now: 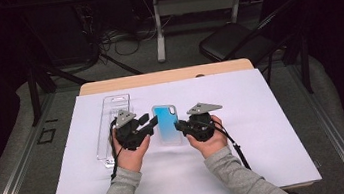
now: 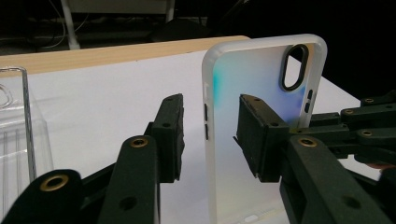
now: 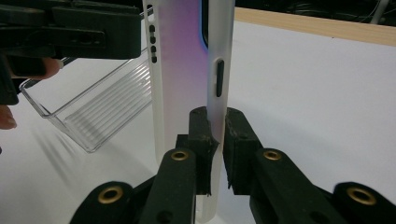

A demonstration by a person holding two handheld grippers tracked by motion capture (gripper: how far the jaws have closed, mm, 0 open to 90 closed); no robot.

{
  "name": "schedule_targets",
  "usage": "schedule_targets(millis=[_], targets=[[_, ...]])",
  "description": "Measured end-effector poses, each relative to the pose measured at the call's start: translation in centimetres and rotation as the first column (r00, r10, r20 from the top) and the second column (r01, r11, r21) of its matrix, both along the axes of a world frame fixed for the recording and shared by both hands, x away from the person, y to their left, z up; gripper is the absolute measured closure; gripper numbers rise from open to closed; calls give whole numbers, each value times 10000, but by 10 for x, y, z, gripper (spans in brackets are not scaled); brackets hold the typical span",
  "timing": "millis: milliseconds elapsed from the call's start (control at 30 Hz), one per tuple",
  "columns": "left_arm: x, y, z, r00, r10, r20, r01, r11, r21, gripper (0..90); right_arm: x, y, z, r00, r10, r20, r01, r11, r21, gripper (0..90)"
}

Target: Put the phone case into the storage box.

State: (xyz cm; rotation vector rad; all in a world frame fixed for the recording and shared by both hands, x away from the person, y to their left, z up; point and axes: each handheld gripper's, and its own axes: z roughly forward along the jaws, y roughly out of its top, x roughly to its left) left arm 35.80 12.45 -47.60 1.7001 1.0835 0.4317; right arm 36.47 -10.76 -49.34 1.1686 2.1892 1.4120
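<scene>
Bench (image 1: 256, 65): wooden top, its far edge showing bare beyond the sheet. Sheet (image 1: 265, 130): white, spread over nearly the whole bench top, carrying everything below. Tray (image 1: 112, 120): clear plastic, long and narrow, lying on the sheet left of centre, nearer the far edge than the near one; its ribbed floor faces my right gripper view, and it stands just beside my left hand, whether touching I cannot tell. Case (image 1: 167, 123): frosted phone case with a blue-to-violet tint and a black-ringed camera cut-out, held at the middle of the bench between my two tools, apart from the tray. Left gripper (image 1: 147, 123): in my left hand, just left of the case; its jaws straddle one long edge of the case, the right pad against the case's back, the left pad standing clear of the rim with a gap visible, so the jaws are spread and not yet pinching. Right gripper (image 1: 180, 125): in my right hand, just right of the case; its jaws are pressed together on the case's opposite side wall, pinching it.
</scene>
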Motion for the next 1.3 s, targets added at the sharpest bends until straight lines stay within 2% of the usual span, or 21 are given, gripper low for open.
schedule_targets(millis=[167,333,900,1300], targets=[[0,0,-1,10000,27,-94,-27,10000,44,657,-1,1,-1,10000,32,15,-32,10000,15,828],[0,1,-2,9998,48,-209,-50,9999,-91,686,-1,3,-2,10000,68,44,-68,10000,31,827],[1,2,-3,9994,52,-329,-63,9994,-343,738,-3,4,-2,9999,116,99,-117,9999,22,828],[0,3,-3,9992,112,-373,-126,9993,-362,763,-4,6,-3,9998,156,125,-156,9999,25,828]])
